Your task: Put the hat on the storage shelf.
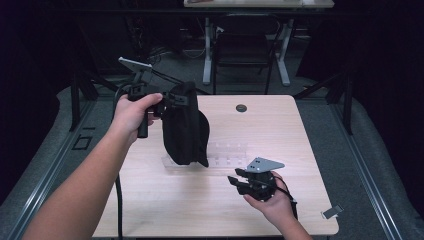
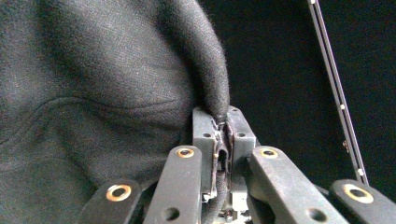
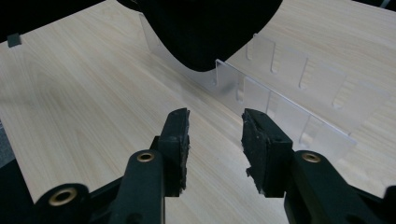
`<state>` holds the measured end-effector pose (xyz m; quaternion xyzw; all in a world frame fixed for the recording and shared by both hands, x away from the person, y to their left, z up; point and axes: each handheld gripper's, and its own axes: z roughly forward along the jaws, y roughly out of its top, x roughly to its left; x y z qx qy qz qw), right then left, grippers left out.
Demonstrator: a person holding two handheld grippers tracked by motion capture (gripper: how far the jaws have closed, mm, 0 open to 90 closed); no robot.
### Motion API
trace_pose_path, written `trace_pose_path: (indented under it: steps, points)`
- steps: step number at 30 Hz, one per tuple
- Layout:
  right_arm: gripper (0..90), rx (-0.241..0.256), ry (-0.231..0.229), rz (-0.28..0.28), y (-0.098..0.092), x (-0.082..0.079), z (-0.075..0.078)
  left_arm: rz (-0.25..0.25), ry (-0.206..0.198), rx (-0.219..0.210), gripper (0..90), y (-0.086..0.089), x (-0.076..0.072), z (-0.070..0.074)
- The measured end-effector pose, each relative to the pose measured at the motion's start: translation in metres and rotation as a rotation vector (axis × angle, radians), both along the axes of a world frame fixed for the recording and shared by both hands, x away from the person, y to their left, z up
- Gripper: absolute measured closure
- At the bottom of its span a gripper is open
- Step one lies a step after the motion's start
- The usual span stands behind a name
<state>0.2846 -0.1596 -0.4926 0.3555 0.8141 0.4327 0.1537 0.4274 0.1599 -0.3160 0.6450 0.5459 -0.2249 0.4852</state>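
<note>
Left claw clenched on black cloth hanging over clear divider tray at middle of light wooden surface, right claw released near front right corner, dark room behind

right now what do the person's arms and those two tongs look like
Both forearms are bare, with no sleeves or gloves. The left tongs are black with a pistol-style handle, a grey three-cornered plate on top and a black cable trailing down. The right tongs are the same black build with a grey plate drilled with small holes. Up close, their linkage arms carry brass-ringed pivots, and the black pads look worn and chipped.
</note>
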Motion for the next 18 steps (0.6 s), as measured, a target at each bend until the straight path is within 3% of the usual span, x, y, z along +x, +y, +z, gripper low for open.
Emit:
trace_pose_path:
  steps: [9, 18]
  points:
    - [73.5, -0.032, -0.007, 0.032, 0.021, 0.014, 0.001, -0.003, -0.003, -0.008, 85.4, -0.006, 0.001, -0.001]
    - [74.9, -0.029, -0.009, 0.067, 0.039, 0.022, 0.008, -0.007, -0.006, -0.006, 85.3, -0.009, 0.001, -0.001]
